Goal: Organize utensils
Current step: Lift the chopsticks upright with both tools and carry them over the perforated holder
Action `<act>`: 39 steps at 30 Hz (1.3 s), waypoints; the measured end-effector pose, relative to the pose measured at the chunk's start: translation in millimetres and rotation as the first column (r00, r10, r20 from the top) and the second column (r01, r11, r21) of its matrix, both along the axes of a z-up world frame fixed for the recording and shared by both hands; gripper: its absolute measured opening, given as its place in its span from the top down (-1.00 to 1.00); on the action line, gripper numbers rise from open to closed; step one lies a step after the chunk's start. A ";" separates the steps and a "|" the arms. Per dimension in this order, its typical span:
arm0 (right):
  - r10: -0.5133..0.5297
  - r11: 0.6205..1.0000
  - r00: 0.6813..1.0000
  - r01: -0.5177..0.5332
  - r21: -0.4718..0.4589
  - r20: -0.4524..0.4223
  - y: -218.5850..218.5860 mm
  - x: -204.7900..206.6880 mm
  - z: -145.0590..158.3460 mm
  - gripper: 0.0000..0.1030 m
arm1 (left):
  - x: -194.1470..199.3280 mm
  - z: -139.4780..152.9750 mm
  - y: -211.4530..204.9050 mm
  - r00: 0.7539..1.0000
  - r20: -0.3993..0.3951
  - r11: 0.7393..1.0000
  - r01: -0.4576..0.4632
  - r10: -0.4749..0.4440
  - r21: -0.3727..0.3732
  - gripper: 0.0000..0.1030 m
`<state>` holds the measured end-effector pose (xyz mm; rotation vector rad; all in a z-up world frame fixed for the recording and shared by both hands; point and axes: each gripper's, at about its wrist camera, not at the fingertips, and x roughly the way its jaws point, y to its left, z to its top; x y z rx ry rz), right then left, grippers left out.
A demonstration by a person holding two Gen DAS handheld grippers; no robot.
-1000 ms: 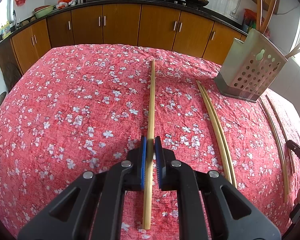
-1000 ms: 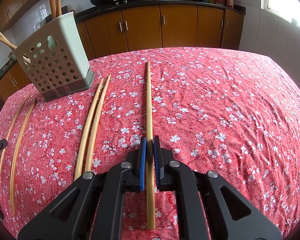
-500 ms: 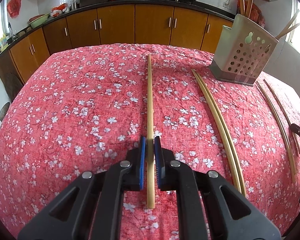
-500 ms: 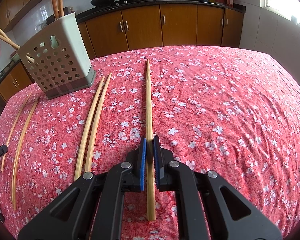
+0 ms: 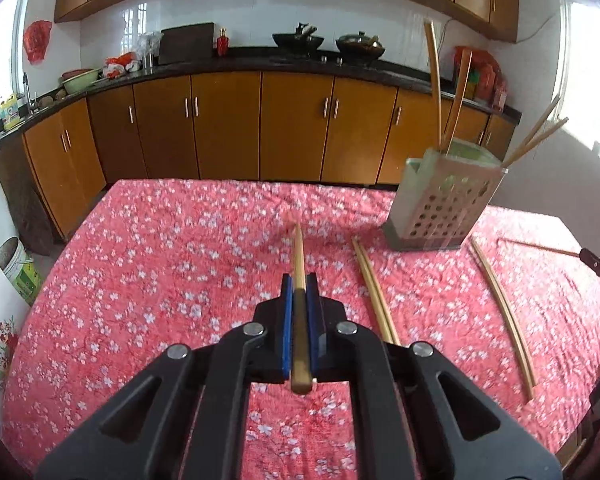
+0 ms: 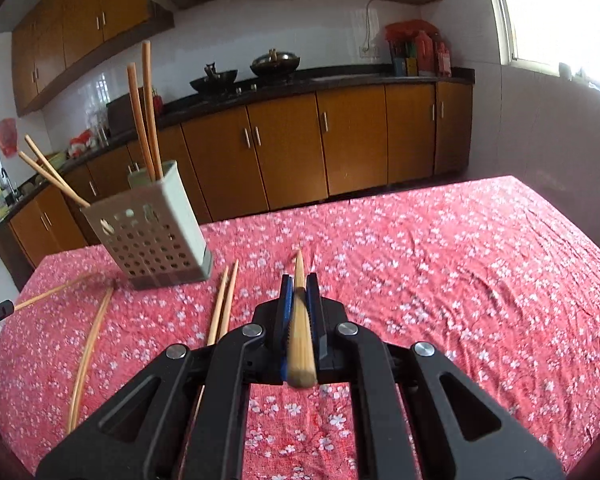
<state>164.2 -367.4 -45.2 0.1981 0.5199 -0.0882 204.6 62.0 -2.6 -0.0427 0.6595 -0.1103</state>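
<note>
My left gripper [image 5: 299, 284] is shut on a bamboo chopstick [image 5: 299, 256] and holds it lifted above the table, pointing forward. My right gripper [image 6: 299, 284] is shut on another bamboo chopstick [image 6: 299, 276], also lifted. The perforated grey utensil holder [image 5: 440, 204] stands at the far right of the left wrist view and at the far left of the right wrist view [image 6: 152, 232], with several chopsticks upright in it. A pair of chopsticks [image 5: 374, 292] lies on the cloth between my grippers and the holder, also shown in the right wrist view [image 6: 222, 304].
The table carries a red floral cloth [image 5: 160, 264]. Two more single chopsticks [image 5: 504, 316] lie beyond the holder, also in the right wrist view [image 6: 88, 344]. Orange kitchen cabinets [image 5: 260, 124] and a counter with woks stand behind the table.
Both grippers have risen and tilted up, lifting their chopsticks off the cloth. The views now look level across the table toward the cabinets.
</note>
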 end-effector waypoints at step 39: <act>0.201 0.975 0.897 -0.221 0.006 0.395 67.4 14.5 159.1 0.85 | 3.2 191.6 -91.2 0.913 0.402 0.978 0.145 -0.074 -0.151 0.85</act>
